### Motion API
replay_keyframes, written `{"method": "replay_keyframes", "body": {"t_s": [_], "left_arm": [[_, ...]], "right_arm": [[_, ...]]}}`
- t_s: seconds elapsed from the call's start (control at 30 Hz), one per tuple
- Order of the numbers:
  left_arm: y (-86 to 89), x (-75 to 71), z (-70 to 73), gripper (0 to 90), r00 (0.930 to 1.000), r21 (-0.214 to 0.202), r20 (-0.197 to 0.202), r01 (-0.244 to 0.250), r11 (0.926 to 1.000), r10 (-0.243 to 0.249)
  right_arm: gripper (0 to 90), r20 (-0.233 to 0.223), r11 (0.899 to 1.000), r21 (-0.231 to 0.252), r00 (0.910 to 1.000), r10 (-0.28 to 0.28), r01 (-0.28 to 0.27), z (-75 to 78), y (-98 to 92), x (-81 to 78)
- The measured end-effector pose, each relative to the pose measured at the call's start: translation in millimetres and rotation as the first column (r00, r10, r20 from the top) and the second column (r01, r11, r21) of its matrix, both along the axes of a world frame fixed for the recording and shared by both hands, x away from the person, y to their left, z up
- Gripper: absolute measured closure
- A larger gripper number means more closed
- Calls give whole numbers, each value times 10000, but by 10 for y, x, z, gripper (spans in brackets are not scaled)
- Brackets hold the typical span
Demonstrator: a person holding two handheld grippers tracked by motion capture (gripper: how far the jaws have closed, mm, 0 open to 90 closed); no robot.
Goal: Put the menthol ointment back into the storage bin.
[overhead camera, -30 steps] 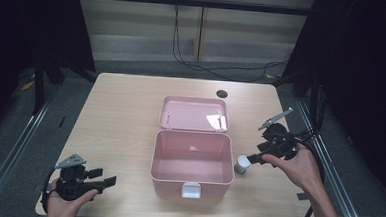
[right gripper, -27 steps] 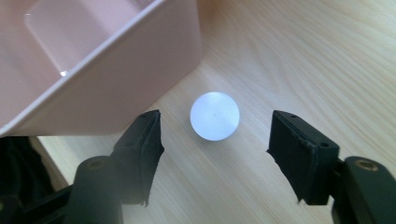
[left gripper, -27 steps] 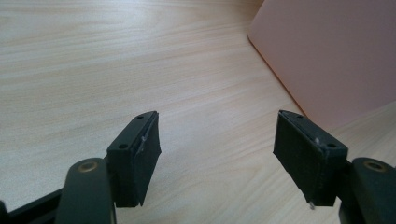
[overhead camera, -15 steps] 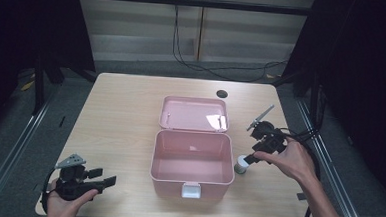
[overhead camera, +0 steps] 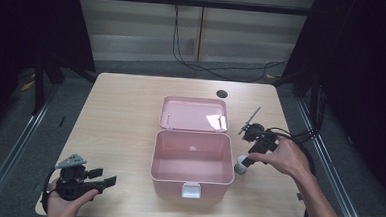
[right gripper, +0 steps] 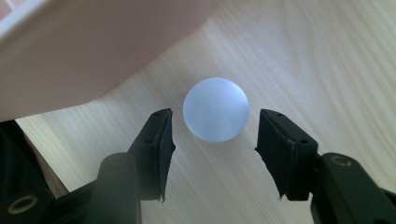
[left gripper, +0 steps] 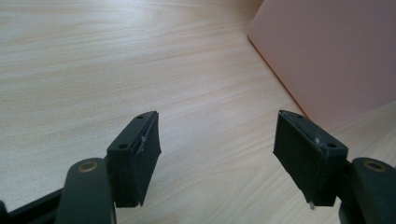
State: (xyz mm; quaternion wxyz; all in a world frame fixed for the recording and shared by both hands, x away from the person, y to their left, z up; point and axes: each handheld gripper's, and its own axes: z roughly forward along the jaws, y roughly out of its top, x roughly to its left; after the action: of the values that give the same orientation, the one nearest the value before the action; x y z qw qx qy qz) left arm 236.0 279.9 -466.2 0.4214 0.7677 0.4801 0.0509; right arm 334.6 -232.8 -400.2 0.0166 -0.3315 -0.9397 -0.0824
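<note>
Right gripper view: right gripper (right gripper: 212,140) has just been closing, jaws still apart, straddling a frosted cap (right gripper: 215,109) without touching it. The bottle (overhead camera: 240,166) stands on the table (overhead camera: 125,115) just right of the open pink box (overhead camera: 192,158). Looks light, stiff, smooth plastic, likely slippery; grip across the round cap's widest part, squarely. Left gripper (left gripper: 219,144) idle, jaws apart, empty.

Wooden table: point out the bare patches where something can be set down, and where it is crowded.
The light wooden table is bare left of the open pink plastic box, and along the far edge beside the small dark round hole. It is crowded right of the box, where the right gripper straddles the white frosted round cap.
</note>
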Motion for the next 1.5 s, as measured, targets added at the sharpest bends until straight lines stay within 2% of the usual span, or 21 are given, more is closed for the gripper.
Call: {"method": "replay_keyframes", "body": {"t_s": [0.13, 0.2, 0.43, 0.47, 0.77, 0.93, 1.5], "left_arm": [[1, 3, -4, 315, 10000, -19, -6, -13, 10000, 13], [0, 2, -4, 315, 10000, -24, 3, 2, 10000, -2], [1, 3, -5, 315, 10000, -22, -11, -3, 10000, 3], [2, 4, -4, 315, 10000, -5, 5, 22, 10000, -22], [2, 3, -4, 314, 10000, -18, -14, -23, 10000, 23], [5, 2, -4, 314, 10000, -25, -12, -17, 10000, 17], [4, 3, -5, 314, 10000, -15, -26, -28, 10000, 28]], "right_arm": [[456, -237, 10000, -68, 9997, 62, -64, -65, 51, 28], [458, -205, 9996, -239, 9997, 139, -144, -81, 69, 41], [477, -282, 9990, -357, 9993, 265, -275, -138, 107, 65], [468, -224, 9981, -537, 9994, 281, -292, -162, 113, 75], [471, -337, 9978, -597, 9990, 284, -304, -217, 166, 94], [484, -327, 9962, -782, 9988, 355, -380, -255, 193, 100], [505, -427, 9965, -772, 9987, 275, -307, -289, 198, 101]]}}
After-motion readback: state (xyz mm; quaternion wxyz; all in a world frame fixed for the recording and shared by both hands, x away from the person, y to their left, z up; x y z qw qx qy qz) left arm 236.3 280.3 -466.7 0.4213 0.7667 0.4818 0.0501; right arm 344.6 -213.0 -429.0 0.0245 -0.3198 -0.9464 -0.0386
